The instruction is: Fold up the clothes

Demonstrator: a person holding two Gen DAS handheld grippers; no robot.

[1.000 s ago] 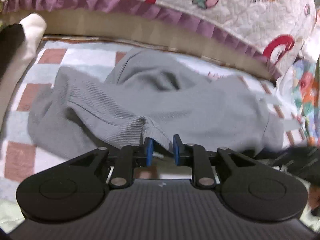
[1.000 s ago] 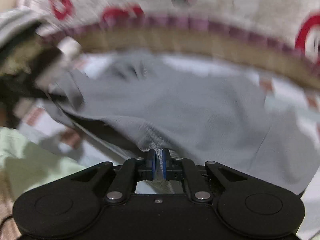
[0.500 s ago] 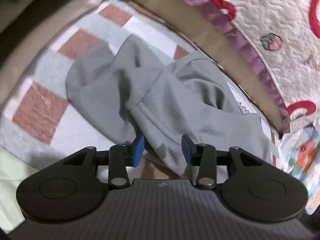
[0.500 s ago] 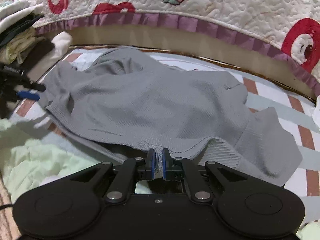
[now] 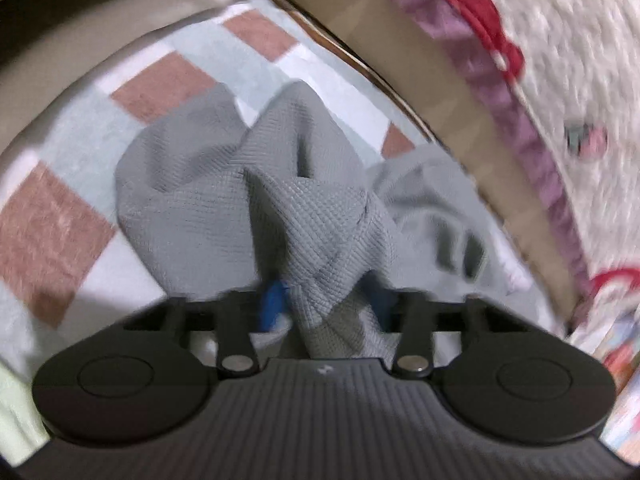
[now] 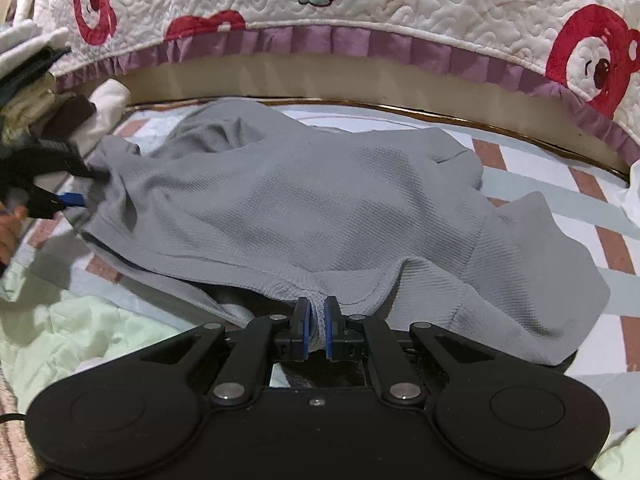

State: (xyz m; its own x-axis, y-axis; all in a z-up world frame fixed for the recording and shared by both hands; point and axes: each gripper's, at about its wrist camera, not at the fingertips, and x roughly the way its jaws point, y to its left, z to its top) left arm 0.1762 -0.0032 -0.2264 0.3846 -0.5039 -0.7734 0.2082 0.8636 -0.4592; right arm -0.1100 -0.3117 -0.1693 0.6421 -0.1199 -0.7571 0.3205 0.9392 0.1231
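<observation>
Since half a second ago, left gripper (image 5: 326,304) has swung in over the grey garment (image 6: 320,208) — jaws closing, cloth between them

Right gripper (image 6: 316,326) pinches the near hem (blue pads tight); garment lies rumpled on the checked blanket (image 5: 160,84) below the quilt (image 6: 400,4)

No readable text or labels — none anywhere.

A checked blanket (image 6: 568,196) in pale blue, white and brownish-pink squares covers the surface. A grey waffle-knit garment (image 6: 304,208) lies rumpled directly on it, with pale green cloth (image 6: 72,332) at the near edge.
</observation>
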